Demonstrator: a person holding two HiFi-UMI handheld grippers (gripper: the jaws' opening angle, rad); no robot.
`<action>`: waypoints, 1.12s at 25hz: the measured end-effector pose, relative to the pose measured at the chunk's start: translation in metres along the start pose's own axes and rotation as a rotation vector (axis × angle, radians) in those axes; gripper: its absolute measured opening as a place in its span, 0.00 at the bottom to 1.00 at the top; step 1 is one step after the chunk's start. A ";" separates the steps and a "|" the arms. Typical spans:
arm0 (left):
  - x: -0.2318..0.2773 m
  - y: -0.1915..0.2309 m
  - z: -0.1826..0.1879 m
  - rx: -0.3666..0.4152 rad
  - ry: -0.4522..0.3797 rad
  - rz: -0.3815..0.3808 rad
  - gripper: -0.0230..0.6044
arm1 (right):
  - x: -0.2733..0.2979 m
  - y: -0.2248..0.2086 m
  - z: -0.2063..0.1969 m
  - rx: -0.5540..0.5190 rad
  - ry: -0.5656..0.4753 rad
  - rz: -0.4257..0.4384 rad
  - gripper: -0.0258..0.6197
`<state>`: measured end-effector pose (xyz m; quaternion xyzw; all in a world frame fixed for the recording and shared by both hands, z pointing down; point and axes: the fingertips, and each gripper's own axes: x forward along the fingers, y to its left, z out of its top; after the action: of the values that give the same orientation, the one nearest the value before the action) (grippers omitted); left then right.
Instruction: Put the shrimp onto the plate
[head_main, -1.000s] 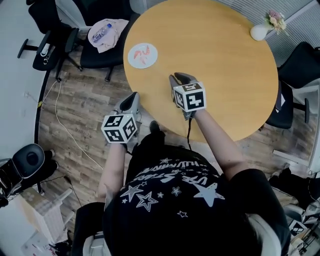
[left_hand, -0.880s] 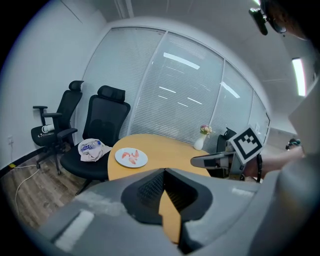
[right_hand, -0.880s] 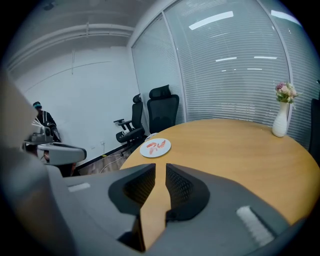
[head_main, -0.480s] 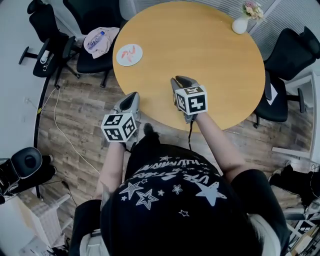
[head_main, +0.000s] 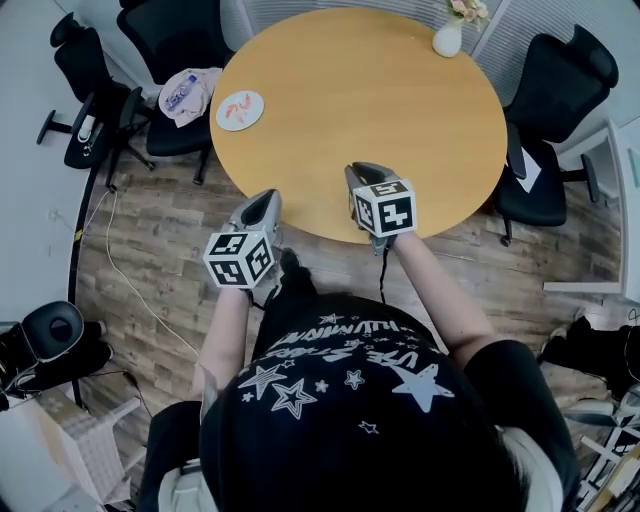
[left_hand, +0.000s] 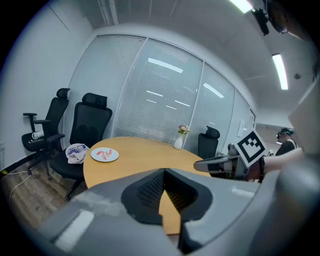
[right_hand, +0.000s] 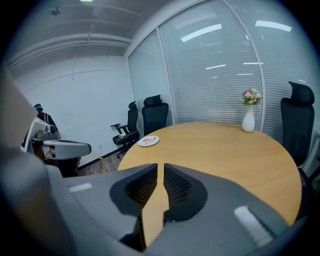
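- The shrimp (head_main: 238, 107) lay on the white plate (head_main: 247, 122) at the far-left edge of the round wooden table (head_main: 380, 110). They were too small to tell their long axis or heading.
- The left gripper (left_hand: 164, 171), off the table's near edge, had its jaws together on nothing.
- The right gripper (right_hand: 160, 167), over the near edge, showed only a slit between its jaws and was empty.
- A vase (head_main: 447, 38) stood at the far rim.
- Black office chairs (head_main: 555, 110) ringed the table on a wood-plank floor (head_main: 140, 250).
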<state>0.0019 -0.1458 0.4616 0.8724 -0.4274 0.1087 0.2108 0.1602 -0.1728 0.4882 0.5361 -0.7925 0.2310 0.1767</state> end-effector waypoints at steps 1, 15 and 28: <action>-0.003 -0.005 -0.004 0.000 0.001 -0.001 0.04 | -0.006 0.001 -0.007 0.002 0.005 0.002 0.10; -0.043 -0.046 -0.038 0.006 0.014 0.049 0.04 | -0.066 -0.011 -0.072 0.106 0.033 -0.019 0.04; -0.066 -0.048 -0.056 -0.015 0.048 0.007 0.04 | -0.084 0.008 -0.079 0.108 0.030 -0.023 0.04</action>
<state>-0.0009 -0.0474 0.4741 0.8666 -0.4259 0.1270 0.2270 0.1862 -0.0622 0.5081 0.5503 -0.7699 0.2795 0.1620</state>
